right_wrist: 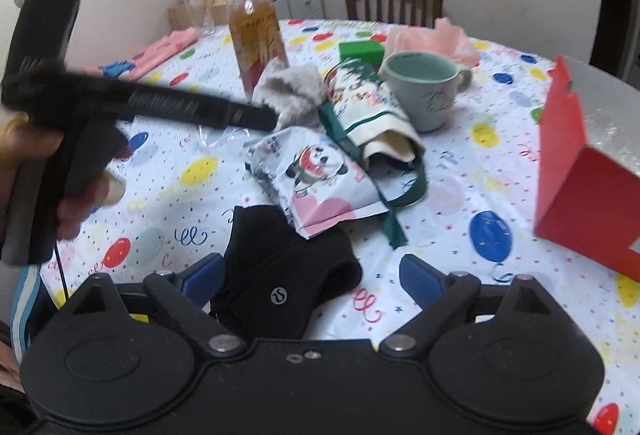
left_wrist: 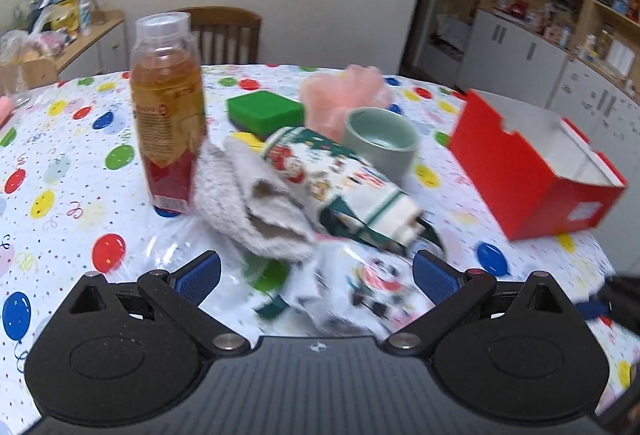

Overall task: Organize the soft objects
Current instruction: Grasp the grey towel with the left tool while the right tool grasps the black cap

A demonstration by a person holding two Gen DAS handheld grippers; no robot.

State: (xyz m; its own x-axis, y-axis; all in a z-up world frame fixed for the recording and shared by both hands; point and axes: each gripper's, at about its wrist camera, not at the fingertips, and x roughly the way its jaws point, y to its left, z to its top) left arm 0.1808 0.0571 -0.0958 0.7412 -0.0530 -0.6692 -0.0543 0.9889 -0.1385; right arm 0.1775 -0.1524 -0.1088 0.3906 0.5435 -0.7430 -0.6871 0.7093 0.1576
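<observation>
Left wrist view: the left gripper (left_wrist: 316, 271) has its fingers (left_wrist: 200, 273) spread wide and released, pads clear of everything. Between and just ahead of them lies a crumpled printed pouch (left_wrist: 360, 287) with a cartoon figure, resting on the bench (left_wrist: 60, 163) under a balloon-pattern cloth. Directly beyond the pouch is a grey fluffy cloth (left_wrist: 256, 203), rumpled, leaning against a rolled printed fabric bag (left_wrist: 340, 175) with green trim. A juice bottle (left_wrist: 168, 107) stands upright just left of the grey cloth. Behind the pile: a green sponge (left_wrist: 264, 111), a pink mesh puff (left_wrist: 344, 95) and a pale green cup (left_wrist: 380, 143). An open red box (left_wrist: 536, 163) sits to the right, apart from the pile. Image is motion-blurred.

Right wrist view: the right gripper (right_wrist: 312, 275) is also released, fingers (right_wrist: 420, 275) wide apart and gripping nothing. A black fabric item (right_wrist: 280, 275) with a small round logo lies on the bench between the fingers, nearer the left one; whether it touches that pad cannot be told. Just beyond it lies the printed pouch (right_wrist: 316, 175), then the fabric bag (right_wrist: 372, 115) and grey cloth (right_wrist: 292, 87). The other handheld gripper crosses the upper left of the frame, held by a hand (right_wrist: 36, 171). The red box (right_wrist: 580, 195) stands at the right edge.
</observation>
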